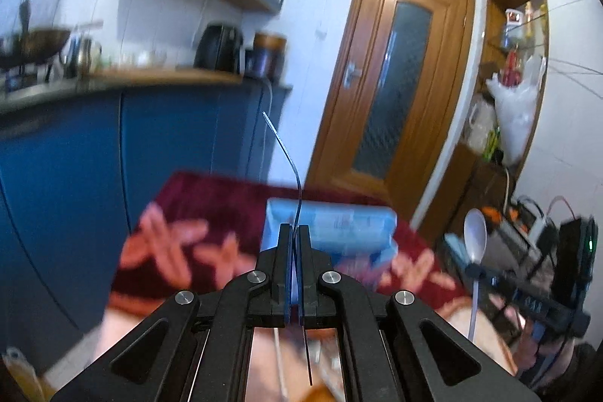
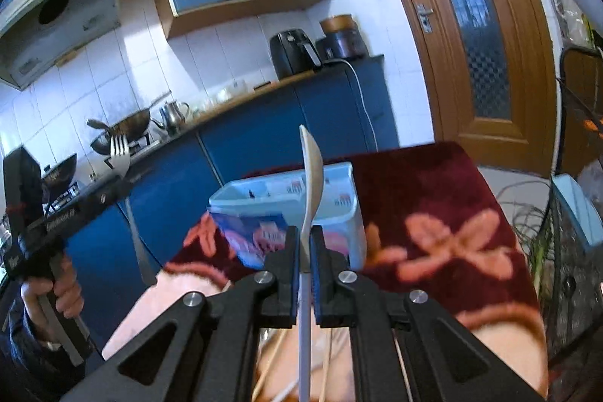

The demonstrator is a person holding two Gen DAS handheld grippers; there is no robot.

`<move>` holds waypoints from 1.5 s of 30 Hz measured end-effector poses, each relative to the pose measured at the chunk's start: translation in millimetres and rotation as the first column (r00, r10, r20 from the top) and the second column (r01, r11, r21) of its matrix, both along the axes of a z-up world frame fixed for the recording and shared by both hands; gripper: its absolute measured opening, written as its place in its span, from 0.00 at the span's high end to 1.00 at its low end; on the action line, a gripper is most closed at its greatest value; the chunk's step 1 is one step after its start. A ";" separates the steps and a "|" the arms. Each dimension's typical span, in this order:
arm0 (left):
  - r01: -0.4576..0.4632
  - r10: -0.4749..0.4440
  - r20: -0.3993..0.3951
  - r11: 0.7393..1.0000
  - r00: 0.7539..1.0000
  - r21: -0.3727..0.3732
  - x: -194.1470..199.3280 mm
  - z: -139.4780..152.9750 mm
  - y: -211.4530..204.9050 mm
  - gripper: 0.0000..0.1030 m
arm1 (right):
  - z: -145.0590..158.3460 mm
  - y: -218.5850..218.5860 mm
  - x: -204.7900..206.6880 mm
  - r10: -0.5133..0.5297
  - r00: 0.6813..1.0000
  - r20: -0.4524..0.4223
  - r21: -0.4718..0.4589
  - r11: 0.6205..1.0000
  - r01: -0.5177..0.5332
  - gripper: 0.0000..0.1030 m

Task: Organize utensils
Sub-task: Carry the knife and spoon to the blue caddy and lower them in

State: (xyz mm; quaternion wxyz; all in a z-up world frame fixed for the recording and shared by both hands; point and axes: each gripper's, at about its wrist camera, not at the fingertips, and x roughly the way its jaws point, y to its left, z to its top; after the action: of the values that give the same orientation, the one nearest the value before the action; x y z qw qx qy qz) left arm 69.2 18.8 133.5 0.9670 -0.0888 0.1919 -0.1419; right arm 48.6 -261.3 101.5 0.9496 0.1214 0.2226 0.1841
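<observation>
My left gripper (image 1: 295,232) is shut on a metal fork (image 1: 290,161), seen edge-on, tines up, held in the air above the table. The right wrist view shows the same fork (image 2: 120,153) at far left in the left gripper (image 2: 120,185). My right gripper (image 2: 306,232) is shut on a white spoon (image 2: 312,172), bowl upward; the left wrist view shows this spoon (image 1: 475,236) at right. A light blue plastic utensil box (image 2: 339,210) stands on the table beyond both grippers, also visible in the left wrist view (image 1: 339,225).
A dark red cloth with pink bow patterns (image 2: 433,213) covers the table. Blue kitchen cabinets (image 2: 264,145) with a wok and kettle stand behind. A wooden door (image 2: 478,36) is at the right. Chopsticks (image 2: 271,360) lie below the right gripper.
</observation>
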 end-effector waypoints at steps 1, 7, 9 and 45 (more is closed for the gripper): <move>-0.002 0.002 0.023 1.000 1.000 0.001 6.9 8.0 -3.0 0.98 | 2.3 -0.6 6.3 0.001 1.000 0.012 0.005 1.000 -0.001 0.93; -0.039 0.038 0.104 0.999 0.994 0.002 53.1 37.3 -21.9 0.98 | 21.9 1.3 46.4 0.015 0.993 0.119 0.006 1.000 -0.015 0.93; -0.061 0.061 0.114 0.998 0.992 0.000 72.0 37.9 -26.9 0.98 | 27.8 6.3 58.6 0.017 0.987 0.161 -0.012 1.000 -0.016 0.93; -0.013 0.016 -0.018 0.987 1.000 0.161 124.2 -63.6 -46.4 0.96 | -33.4 56.0 118.8 0.037 0.995 0.095 -0.251 0.968 -0.012 0.85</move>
State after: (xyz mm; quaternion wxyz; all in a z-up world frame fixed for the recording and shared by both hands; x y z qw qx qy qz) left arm 193.5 -27.6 69.9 0.9702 -0.0133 0.2112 -0.1180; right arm 167.4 -205.3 68.1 0.9649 -0.0114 0.1984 0.1720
